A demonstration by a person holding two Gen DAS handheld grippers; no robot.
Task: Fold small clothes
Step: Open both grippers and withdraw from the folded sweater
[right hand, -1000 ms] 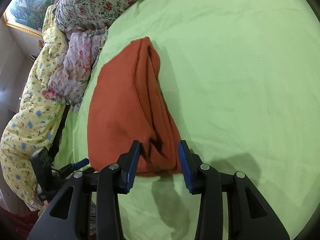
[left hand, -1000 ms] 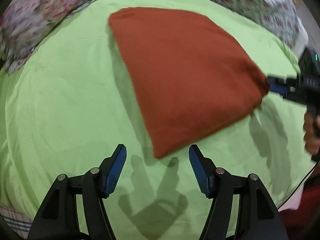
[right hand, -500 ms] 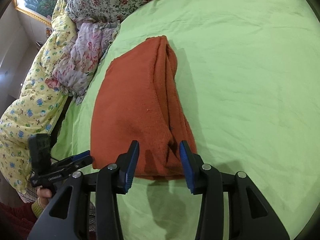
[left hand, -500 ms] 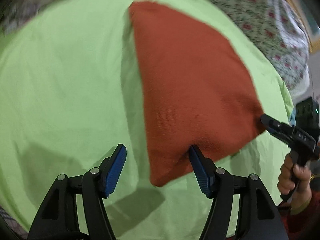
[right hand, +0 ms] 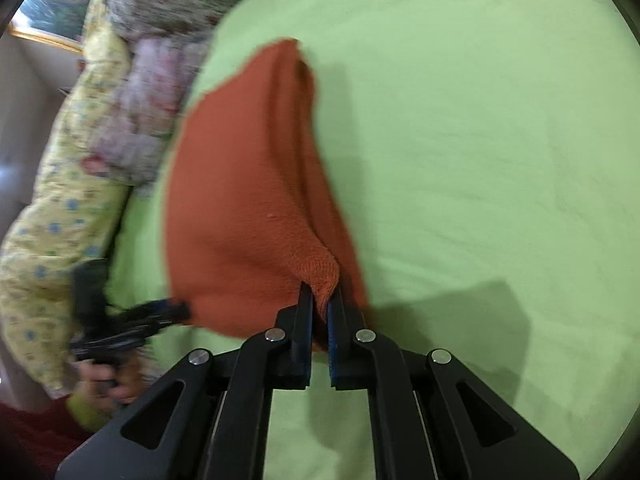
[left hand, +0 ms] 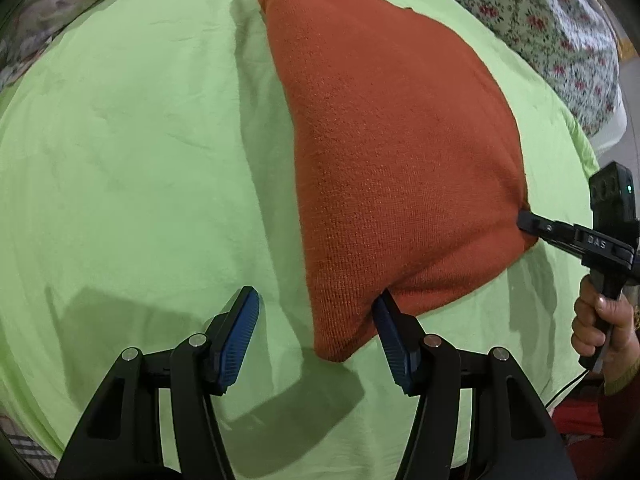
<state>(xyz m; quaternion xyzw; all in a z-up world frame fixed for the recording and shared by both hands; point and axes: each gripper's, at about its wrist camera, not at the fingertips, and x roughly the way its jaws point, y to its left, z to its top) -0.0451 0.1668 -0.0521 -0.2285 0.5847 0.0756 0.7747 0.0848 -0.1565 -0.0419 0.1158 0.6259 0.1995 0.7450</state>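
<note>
The folded rust-orange cloth (left hand: 392,152) lies on the green sheet (left hand: 132,160), its near corner between the wide-open jaws of the left gripper (left hand: 316,324). The right gripper (right hand: 320,300) is clamped on another corner, at 3 o'clock in the left view. Bare sheet spreads toward 9 o'clock; floral bedding (left hand: 560,28) borders it at 1 o'clock.

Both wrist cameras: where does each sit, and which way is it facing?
Left wrist: on the open left gripper, looking along its fingers at the folded rust-orange knit garment on the light green bedsheet; the right gripper and hand show at right.
Right wrist: on the right gripper, shut on the garment's corner; the left gripper shows at left.
Shared: garment, sheet, floral bedding.
</note>
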